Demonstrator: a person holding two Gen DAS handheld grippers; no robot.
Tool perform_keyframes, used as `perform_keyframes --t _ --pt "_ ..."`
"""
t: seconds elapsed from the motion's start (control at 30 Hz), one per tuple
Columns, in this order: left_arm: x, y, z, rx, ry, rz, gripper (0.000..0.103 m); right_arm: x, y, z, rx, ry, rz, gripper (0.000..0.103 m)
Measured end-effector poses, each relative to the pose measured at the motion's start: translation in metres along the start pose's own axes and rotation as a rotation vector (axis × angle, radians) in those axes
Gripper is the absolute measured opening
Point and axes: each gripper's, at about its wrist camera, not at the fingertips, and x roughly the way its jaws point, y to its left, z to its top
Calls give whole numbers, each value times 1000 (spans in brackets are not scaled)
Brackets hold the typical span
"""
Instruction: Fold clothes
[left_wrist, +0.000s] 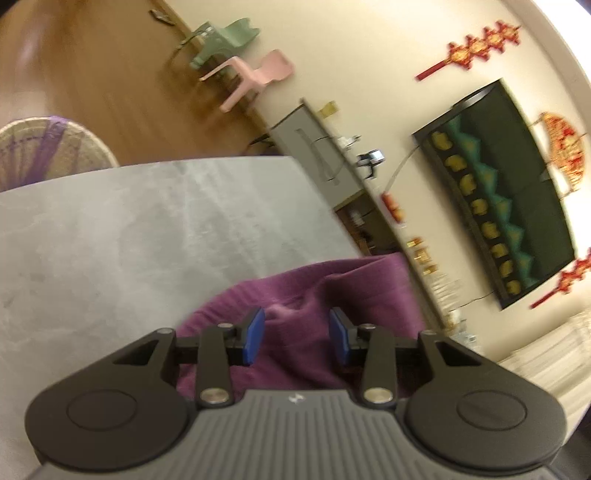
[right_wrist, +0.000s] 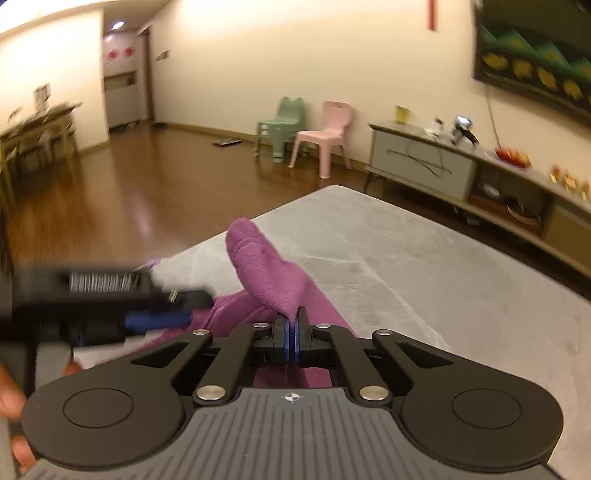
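A purple fleece garment (left_wrist: 332, 288) lies bunched on the grey table (left_wrist: 110, 240) near its right edge. My left gripper (left_wrist: 297, 332) hangs over it, its blue pads (left_wrist: 255, 334) apart with a ridge of the cloth between them that they do not press. In the right wrist view my right gripper (right_wrist: 293, 332) is shut on a fold of the garment (right_wrist: 266, 266), which stands up in a hump beyond the pads. The left gripper (right_wrist: 159, 319) comes in blurred from the left, next to the cloth.
A woven basket (left_wrist: 48, 147) with purple cloth in it stands beyond the table's far left. A pink chair (right_wrist: 325, 140) and a green chair (right_wrist: 280, 125) stand by the wall on the wooden floor. A low cabinet (right_wrist: 424, 158) runs along the right. A hand (right_wrist: 11, 398) shows at the left edge.
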Motion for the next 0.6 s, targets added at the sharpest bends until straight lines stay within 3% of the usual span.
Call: perform_keyframes --t 0.07,0.2,0.27,0.3,0.33,0.37,0.4,0.5,0.57,0.6 --pt "-8 -4 -1 2 -21 -35 53 -3 7 -6 -33 -8 -6 1" --pt "-9 -14 -4 6 8 -133 84 -8 19 -16 -67 -19 -3 1" --pt "4 -15 -5 2 57 -150 85 -14 24 -20 -59 -30 22 1" --pt "11 -16 -7 4 72 -134 77 -16 26 -19 -50 -33 35 1" --pt "16 -18 -7 21 81 -122 40 -19 28 -22 -43 -32 47 1" --pt "21 -20 -7 48 85 -111 16 -23 30 -24 -37 -31 59 1" --pt "19 -22 -6 65 73 -112 6 -25 32 -29 -41 -29 56 1" --pt "-2 -26 -2 79 5 -153 6 -32 27 -48 -18 -37 -2 8" --pt "-20 -25 0 73 -18 -189 6 -44 21 -68 -12 -30 -32 41" --pt "-25 -23 0 65 -12 -199 6 -53 17 -81 -16 -31 -53 47"
